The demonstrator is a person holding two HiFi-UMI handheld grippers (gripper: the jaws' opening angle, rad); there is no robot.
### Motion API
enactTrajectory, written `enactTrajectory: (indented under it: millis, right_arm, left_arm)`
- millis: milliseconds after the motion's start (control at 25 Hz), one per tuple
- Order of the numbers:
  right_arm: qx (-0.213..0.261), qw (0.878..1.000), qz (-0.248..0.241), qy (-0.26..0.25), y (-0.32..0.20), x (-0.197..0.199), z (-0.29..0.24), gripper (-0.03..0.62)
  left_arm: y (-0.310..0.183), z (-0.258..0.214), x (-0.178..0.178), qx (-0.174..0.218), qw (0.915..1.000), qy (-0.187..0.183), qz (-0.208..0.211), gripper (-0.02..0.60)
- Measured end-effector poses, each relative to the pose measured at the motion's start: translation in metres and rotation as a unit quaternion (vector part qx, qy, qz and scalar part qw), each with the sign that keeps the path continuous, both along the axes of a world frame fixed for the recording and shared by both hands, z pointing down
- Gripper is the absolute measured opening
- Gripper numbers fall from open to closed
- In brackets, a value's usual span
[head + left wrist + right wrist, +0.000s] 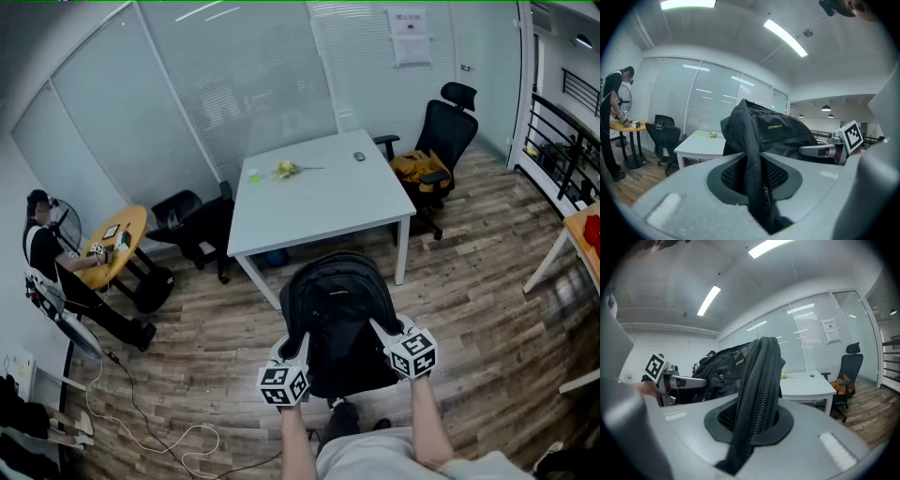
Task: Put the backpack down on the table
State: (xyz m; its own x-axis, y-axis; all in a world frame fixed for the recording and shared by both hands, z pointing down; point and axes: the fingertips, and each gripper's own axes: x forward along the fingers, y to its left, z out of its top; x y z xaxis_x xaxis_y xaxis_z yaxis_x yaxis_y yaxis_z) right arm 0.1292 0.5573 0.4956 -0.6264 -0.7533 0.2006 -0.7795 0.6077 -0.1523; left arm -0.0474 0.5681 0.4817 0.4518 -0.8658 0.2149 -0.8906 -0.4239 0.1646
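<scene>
We see a black office chair [448,127] with a headrest by the glass wall [234,84], an orange-brown bundle [412,169] on its seat. A second black chair [192,223] stands near a round yellow table [122,239] where a person [52,262] sits. A yellow flower [284,170] and a small green thing [253,175] lie close together. A white cable [155,427] snakes over the wood floor [487,309]. A paper sheet [410,36] hangs on that wall.

One backpack [337,309], two hand-held grippers [298,349] [382,330], one white table [319,202], one round yellow table [127,234], one person [47,253]

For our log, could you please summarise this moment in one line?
left gripper: shut on backpack | right gripper: shut on backpack | table: not reached
</scene>
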Motion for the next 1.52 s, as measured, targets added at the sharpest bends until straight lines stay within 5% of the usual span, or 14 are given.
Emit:
enactTrajectory:
  millis: [880,1520]
  right_arm:
    - [0.004,1.000,-0.001,-0.008,-0.004,0.005,-0.005,0.023]
    - [0.009,1.000,0.021,-0.006,-0.172,-0.014,-0.015,0.023]
  left_arm:
    - [-0.004,-0.008,0.004,0.010,0.9999,0.002,-0.001,0.071]
    - [-0.185,-0.015,-0.017,0.015,0.9993,0.011,0.031,0.071]
